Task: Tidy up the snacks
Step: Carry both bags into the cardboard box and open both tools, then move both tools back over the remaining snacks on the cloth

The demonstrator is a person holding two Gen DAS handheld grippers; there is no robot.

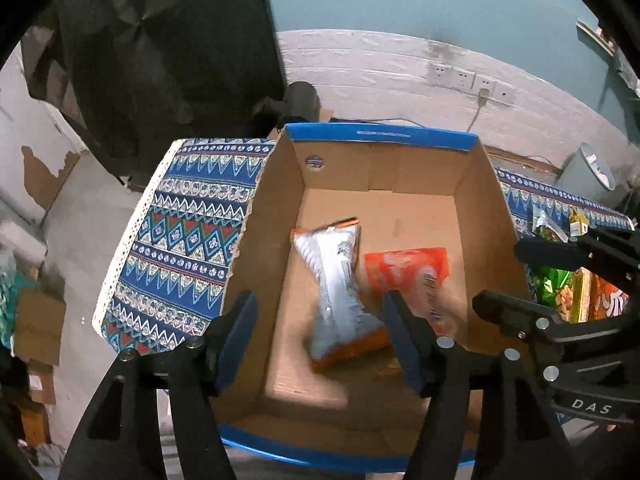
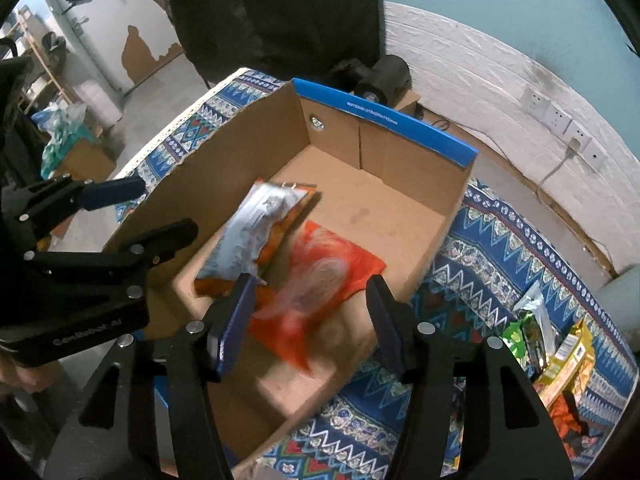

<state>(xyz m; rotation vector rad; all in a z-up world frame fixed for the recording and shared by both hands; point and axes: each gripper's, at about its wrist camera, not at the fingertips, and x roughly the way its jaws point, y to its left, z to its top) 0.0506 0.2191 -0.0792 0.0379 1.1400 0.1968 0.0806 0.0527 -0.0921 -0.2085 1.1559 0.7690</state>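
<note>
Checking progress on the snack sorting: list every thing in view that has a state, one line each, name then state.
cardboard box: open-topped, on the patterned cloth.
silver-and-orange packet: in the box, blurred, free of the pads.
orange packet: in the box beside it, blurred, not gripped.
left gripper: open above the box.
right gripper: open above the box.
loose snack packets: lying on the cloth, outside the box.

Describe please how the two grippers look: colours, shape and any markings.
Both are black plastic with linkage arms and silver round rivets. The left gripper and right gripper each have two fingers with flat dark blue pads. White lettering marks each body, partly legible. No cables or sleeves show.
</note>
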